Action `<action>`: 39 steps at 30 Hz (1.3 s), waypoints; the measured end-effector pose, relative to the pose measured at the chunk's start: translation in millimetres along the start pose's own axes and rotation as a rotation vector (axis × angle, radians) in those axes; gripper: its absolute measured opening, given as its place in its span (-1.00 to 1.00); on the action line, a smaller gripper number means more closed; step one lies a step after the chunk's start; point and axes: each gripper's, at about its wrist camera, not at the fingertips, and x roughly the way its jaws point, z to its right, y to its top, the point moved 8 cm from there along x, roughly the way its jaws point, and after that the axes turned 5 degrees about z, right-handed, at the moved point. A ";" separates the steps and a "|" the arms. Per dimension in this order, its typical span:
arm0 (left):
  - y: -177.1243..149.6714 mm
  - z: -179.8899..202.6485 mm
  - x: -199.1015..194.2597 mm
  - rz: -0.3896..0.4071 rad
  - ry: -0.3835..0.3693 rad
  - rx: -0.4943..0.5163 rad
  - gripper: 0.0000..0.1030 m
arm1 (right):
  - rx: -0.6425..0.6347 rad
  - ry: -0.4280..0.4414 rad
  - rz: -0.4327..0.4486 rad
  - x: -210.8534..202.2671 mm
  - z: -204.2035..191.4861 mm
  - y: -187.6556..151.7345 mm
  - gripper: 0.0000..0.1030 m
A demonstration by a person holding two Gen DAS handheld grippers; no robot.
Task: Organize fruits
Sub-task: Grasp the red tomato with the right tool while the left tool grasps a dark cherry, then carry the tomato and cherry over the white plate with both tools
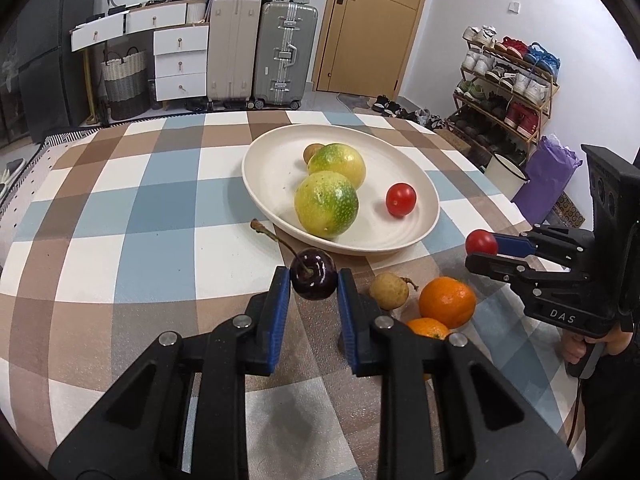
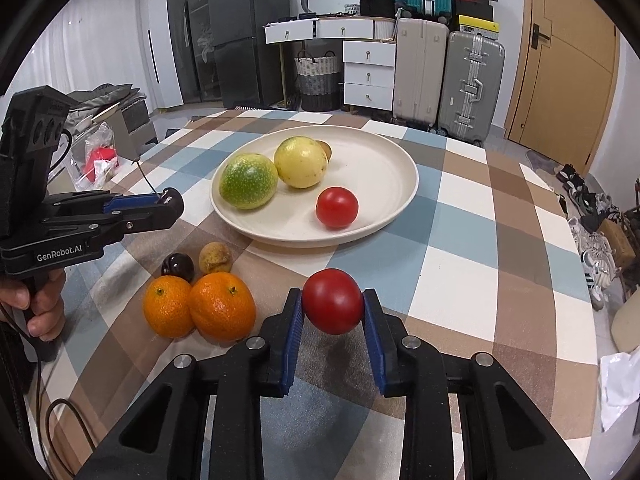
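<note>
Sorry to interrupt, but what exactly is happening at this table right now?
A person is sorting fruit with two handheld grippers. The left gripper is shut on a dark cherry, and the right gripper is shut on a red tomato, both held above the table. The white plate already holds two green-yellow fruits, a small brown fruit and another tomato. Two oranges, a longan and a dark fruit are beside it.

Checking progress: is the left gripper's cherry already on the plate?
No, the cherry sits clamped in the left gripper, short of the plate.

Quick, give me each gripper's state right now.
Left gripper: shut on the dark cherry.
Right gripper: shut on a red tomato.
</note>
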 end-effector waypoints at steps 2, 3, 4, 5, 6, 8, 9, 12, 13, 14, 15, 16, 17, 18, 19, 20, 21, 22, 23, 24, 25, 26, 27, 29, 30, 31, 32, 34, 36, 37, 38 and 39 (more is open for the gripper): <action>1.1 0.5 -1.2 0.004 0.001 0.002 -0.59 | 0.004 -0.004 0.002 0.2 0.6 0.6 -0.43; 1.6 0.6 -1.6 0.006 0.001 0.003 -0.59 | 0.007 -0.003 0.000 0.5 0.8 0.8 -0.43; 2.4 1.0 -2.5 0.009 0.004 0.005 -0.59 | 0.011 -0.001 0.000 0.5 1.0 0.9 -0.43; 3.1 1.2 -3.5 0.013 0.007 0.007 -0.59 | 0.019 0.003 0.001 0.6 1.7 1.5 -0.43; 3.9 1.8 -3.9 0.019 0.006 0.008 -0.59 | 0.031 0.014 0.001 0.6 2.3 2.2 -0.43; 4.8 2.1 -3.5 0.018 0.007 0.013 -0.59 | 0.056 0.020 0.008 0.8 5.5 4.0 -0.43; 5.4 2.0 -2.7 0.017 0.009 0.015 -0.59 | 0.067 0.019 0.009 0.8 7.0 5.0 -0.43; 9.7 -0.4 -1.7 0.021 0.016 0.011 -0.59 | 0.104 0.020 0.027 0.0 12.8 9.2 -0.43; 11.9 -0.7 -2.2 0.025 0.018 0.012 -0.59 | 0.116 0.024 0.031 -0.4 14.4 10.7 -0.43; 14.2 -1.0 -2.7 0.030 0.022 0.014 -0.59 | 0.127 0.023 0.034 -0.6 16.3 12.4 -0.43; 16.4 -1.6 -2.9 0.033 0.024 0.012 -0.59 | 0.131 0.019 0.038 -1.1 17.6 14.1 -0.43; 18.3 -1.9 -2.5 0.035 0.023 0.011 -0.59 | 0.134 0.016 0.043 -2.0 18.4 16.2 -0.43; 20.3 -1.9 -2.9 0.037 0.021 0.011 -0.59 | 0.138 0.015 0.051 -3.5 18.9 18.8 -0.43; 22.3 -2.0 -3.2 0.039 0.023 0.012 -0.59 | 0.140 0.014 0.056 -4.9 19.1 21.3 -0.43; 23.8 -1.8 -3.1 0.039 0.024 0.015 -0.59 | 0.145 0.017 0.060 -6.1 19.2 24.5 -0.43; 25.8 -1.6 -3.0 0.040 0.025 0.019 -0.59 | 0.146 0.019 0.061 -6.9 18.8 27.0 -0.43; 28.1 -1.2 -2.7 0.041 0.027 0.023 -0.59 | 0.143 0.021 0.061 -7.8 18.0 29.9 -0.43; 30.4 -0.7 -2.3 0.042 0.028 0.026 -0.59 | 0.138 0.021 0.061 -8.2 17.3 32.8 -0.43; 33.3 -0.5 -1.8 0.045 0.031 0.029 -0.59 | 0.131 0.023 0.060 -8.1 16.5 36.4 -0.43; 35.6 -0.5 -1.2 0.047 0.033 0.027 -0.59 | 0.126 0.024 0.058 -7.8 15.9 38.6 -0.43; 38.5 -1.1 -0.2 0.049 0.037 0.022 -0.59 | 0.119 0.022 0.054 -6.8 15.8 41.3 -0.43; 41.2 -1.3 1.3 0.050 0.036 0.015 -0.59 | 0.112 0.018 0.054 -6.0 16.3 44.5 -0.43; 43.9 -1.1 2.9 0.051 0.032 0.012 -0.59 | 0.109 0.019 0.054 -5.1 17.1 47.4 -0.42; 48.9 -0.8 6.1 0.054 0.032 0.009 -0.59 | 0.111 0.023 0.051 -2.4 19.9 53.0 -0.42; 51.5 -0.5 8.8 0.053 0.032 0.012 -0.59 | 0.110 0.023 0.051 -1.8 20.8 55.5 -0.43; 54.2 -0.7 12.1 0.050 0.034 0.016 -0.59 | 0.108 0.023 0.050 -1.0 21.6 58.1 -0.42; 56.3 -1.3 14.7 0.048 0.036 0.018 -0.59 | 0.106 0.021 0.054 -0.6 23.0 61.9 -0.42; 62.0 -2.7 20.2 0.047 0.034 0.015 -0.59 | 0.106 0.023 0.055 1.3 25.8 68.5 -0.43; 66.8 -4.0 25.2 0.046 0.029 0.010 -0.59 | 0.104 0.020 0.058 2.4 27.9 74.4 -0.42; 69.9 -4.4 28.3 0.047 0.032 0.014 -0.59 | 0.105 0.019 0.061 3.2 29.4 77.6 -0.42; 72.1 -4.8 30.6 0.049 0.036 0.020 -0.59 | 0.109 0.020 0.066 4.5 31.2 81.2 -0.42; 74.6 -5.7 33.5 0.048 0.041 0.027 -0.59 | 0.115 0.024 0.067 6.3 32.5 84.0 -0.42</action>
